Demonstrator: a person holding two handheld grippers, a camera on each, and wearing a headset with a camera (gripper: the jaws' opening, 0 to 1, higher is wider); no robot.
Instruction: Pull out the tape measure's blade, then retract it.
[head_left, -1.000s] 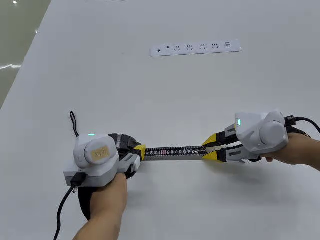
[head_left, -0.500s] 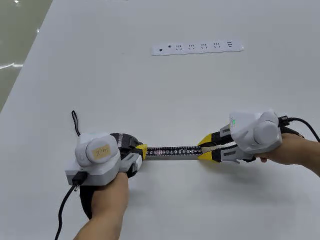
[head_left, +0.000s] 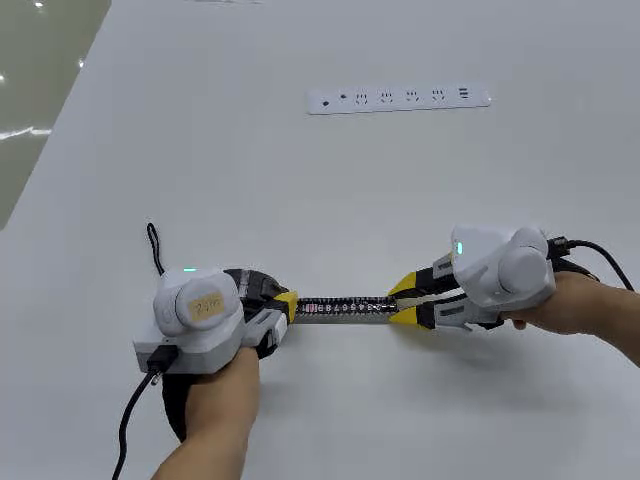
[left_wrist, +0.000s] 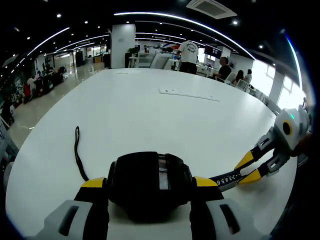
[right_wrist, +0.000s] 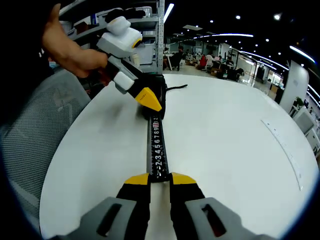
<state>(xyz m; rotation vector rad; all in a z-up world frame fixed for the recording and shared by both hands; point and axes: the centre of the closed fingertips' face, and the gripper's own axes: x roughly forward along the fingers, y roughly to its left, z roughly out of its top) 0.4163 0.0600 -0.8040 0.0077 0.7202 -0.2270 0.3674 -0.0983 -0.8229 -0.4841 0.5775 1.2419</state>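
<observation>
A black tape measure (left_wrist: 150, 182) lies on the white table (head_left: 300, 180), and my left gripper (left_wrist: 150, 182) is shut on its case. In the head view the case (head_left: 255, 290) sits at the lower left under the left gripper (head_left: 283, 308). Its blade (head_left: 342, 307), black with white numbers, runs right to my right gripper (head_left: 400, 301), which is shut on the blade's end. In the right gripper view the blade (right_wrist: 157, 147) leads from the right gripper (right_wrist: 160, 178) toward the case (right_wrist: 156, 97). A black wrist cord (head_left: 153, 248) trails from the case.
A white power strip (head_left: 398, 98) lies on the far side of the table. A cable (head_left: 135, 420) hangs from the left gripper, and another (head_left: 600, 262) leaves the right. People and desks stand beyond the table's far edge in the left gripper view.
My right gripper has moved left toward the case, still holding the blade's end, so the exposed blade is shorter. The left gripper and case have stayed put.
</observation>
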